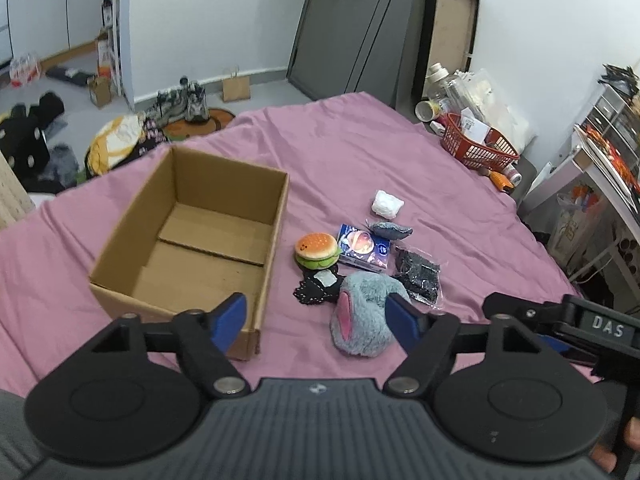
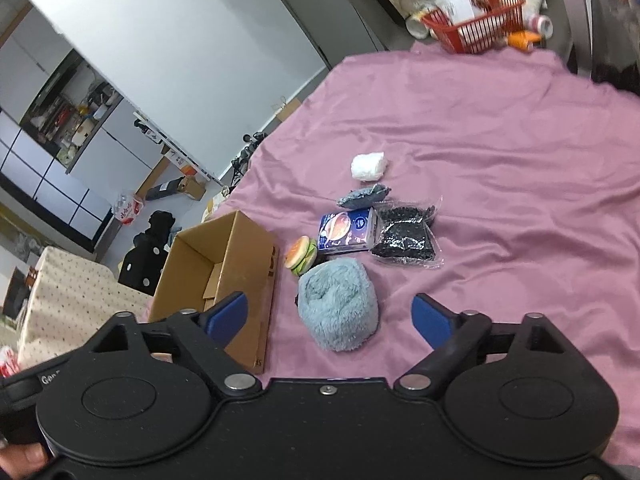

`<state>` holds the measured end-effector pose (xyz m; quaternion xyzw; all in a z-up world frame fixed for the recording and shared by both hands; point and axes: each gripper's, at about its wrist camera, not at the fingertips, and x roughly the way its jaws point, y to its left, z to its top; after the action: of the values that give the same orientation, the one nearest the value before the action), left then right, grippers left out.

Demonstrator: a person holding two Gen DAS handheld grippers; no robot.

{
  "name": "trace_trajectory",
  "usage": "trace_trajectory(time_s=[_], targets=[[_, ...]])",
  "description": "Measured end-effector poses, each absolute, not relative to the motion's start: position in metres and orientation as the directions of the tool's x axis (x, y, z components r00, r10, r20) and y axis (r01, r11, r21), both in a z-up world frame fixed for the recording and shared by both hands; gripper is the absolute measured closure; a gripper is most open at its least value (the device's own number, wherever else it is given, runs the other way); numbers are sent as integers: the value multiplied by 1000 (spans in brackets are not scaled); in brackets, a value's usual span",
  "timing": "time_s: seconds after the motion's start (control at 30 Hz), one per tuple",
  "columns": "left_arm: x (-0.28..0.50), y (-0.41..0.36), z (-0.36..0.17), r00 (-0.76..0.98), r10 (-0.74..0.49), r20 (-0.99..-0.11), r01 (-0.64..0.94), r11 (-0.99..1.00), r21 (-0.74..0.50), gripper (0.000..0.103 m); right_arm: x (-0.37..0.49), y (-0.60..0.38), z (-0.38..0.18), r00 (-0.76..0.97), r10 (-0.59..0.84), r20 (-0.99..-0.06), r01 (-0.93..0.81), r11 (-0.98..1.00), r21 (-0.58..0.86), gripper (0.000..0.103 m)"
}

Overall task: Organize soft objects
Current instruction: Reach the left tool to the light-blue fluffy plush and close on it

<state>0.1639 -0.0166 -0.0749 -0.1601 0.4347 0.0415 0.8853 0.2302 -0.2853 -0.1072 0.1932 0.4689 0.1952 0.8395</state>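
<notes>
An open cardboard box sits empty on the pink bedsheet. Right of it lie a grey-blue fluffy plush, a burger plush, a blue tissue pack, a black beaded bag, a black lace piece, a small grey pouch and a white wad. My left gripper is open just before the fluffy plush. My right gripper is open, the plush between its fingers' line.
A red basket with clutter stands at the bed's far corner. Shoes, bags and clothes litter the floor beyond the bed. Shelving stands at the right. The right gripper's body shows in the left wrist view.
</notes>
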Motion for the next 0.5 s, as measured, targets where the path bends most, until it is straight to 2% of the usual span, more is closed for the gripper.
trace_trajectory(time_s=[0.27, 0.33, 0.5], targets=[[192, -19, -100, 597, -114, -794, -231, 923, -307, 50, 259, -280, -145, 432, 563, -704, -87, 804, 589, 39], [198, -23, -107, 604, -124, -787, -220, 924, -314, 53, 265, -280, -157, 413, 585, -698, -66, 784, 617, 50], [214, -33, -128, 585, -155, -796, -198, 925, -325, 64, 281, -283, -179, 377, 606, -700, -26, 763, 646, 65]])
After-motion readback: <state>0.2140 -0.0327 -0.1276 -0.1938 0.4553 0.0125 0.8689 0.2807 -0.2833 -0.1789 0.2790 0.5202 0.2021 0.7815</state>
